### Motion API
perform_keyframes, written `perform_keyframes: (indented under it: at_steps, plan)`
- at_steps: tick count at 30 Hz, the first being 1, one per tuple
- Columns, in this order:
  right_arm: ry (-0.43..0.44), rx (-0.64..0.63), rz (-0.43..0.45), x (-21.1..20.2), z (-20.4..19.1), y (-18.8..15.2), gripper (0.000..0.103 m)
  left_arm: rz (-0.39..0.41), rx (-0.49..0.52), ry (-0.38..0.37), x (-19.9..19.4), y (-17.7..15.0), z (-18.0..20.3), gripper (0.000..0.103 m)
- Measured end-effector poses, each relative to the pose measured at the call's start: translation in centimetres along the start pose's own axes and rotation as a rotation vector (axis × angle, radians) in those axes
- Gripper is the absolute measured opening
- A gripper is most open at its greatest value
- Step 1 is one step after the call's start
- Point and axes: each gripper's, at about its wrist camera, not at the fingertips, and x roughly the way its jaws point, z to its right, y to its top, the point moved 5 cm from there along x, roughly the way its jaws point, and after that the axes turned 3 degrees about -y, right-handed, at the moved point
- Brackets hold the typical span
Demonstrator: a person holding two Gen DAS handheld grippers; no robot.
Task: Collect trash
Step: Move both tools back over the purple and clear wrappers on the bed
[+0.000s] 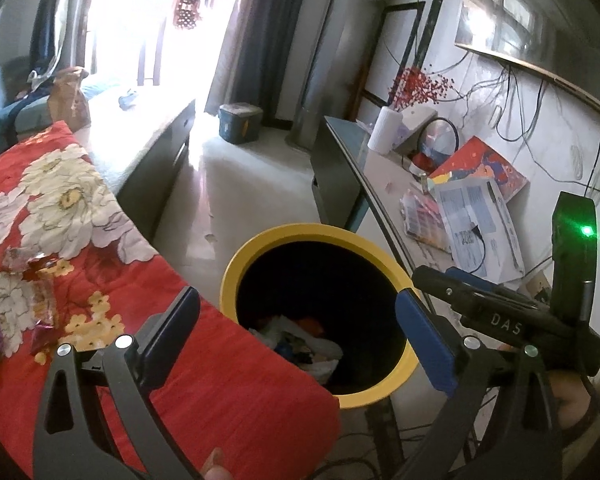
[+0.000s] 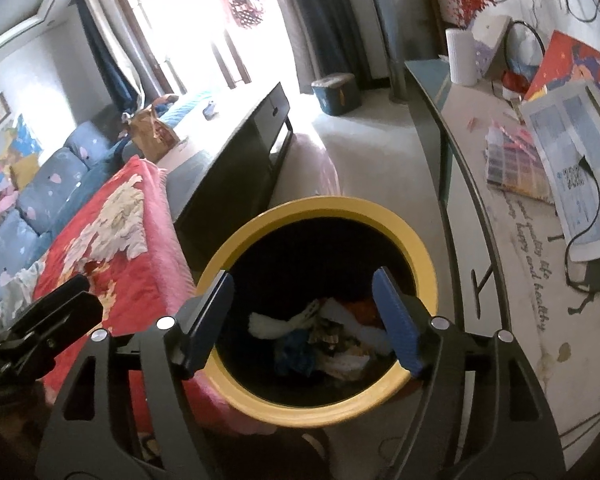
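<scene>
Bin: the yellow-rimmed bin (image 2: 420,240) stands on the floor between the red floral blanket (image 1: 80,208) and the side table (image 2: 480,240) — both grippers hang over its mouth.
In the bin: a heap of crumpled trash (image 2: 332,336) lies at the bottom, white, blue and orange pieces mixed; so part of the job looks done.
Left gripper (image 1: 296,340): jaws spread wide, nothing between them.
Right gripper (image 2: 304,324): jaws apart and empty, the bin's contents showing straight through the gap.
Still to collect: several shiny wrappers (image 1: 24,300) lie on the blanket, well to the left of the bin — by my reading these are next.
Progress: judged as mid-task, with a drop finished and at least 1 more trip needed.
Writing: "DAS" (image 1: 506,326) in pale letters on the right gripper's body, seen from the left wrist.
Table print: cursive on the tabletop reads roughly "happy and healthy" (image 2: 536,276); the rest is too warped to read.
Papers: printed sheets (image 2: 580,160) with a QR-like block, text too small.
</scene>
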Motion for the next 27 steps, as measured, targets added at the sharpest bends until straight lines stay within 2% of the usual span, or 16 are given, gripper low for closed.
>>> perform_keyframes:
  at_steps: [15,27]
  plan:
    - [0.043,-0.086,0.045,-1.8,-3.9,0.1,0.067,0.079,-0.037,0.065,-4.1,0.4,-2.4,0.096]
    - [0.097,-0.164,0.04,-2.2,-7.6,-0.7,0.067,0.114,-0.114,0.147,-6.9,-0.2,-6.9,0.095]
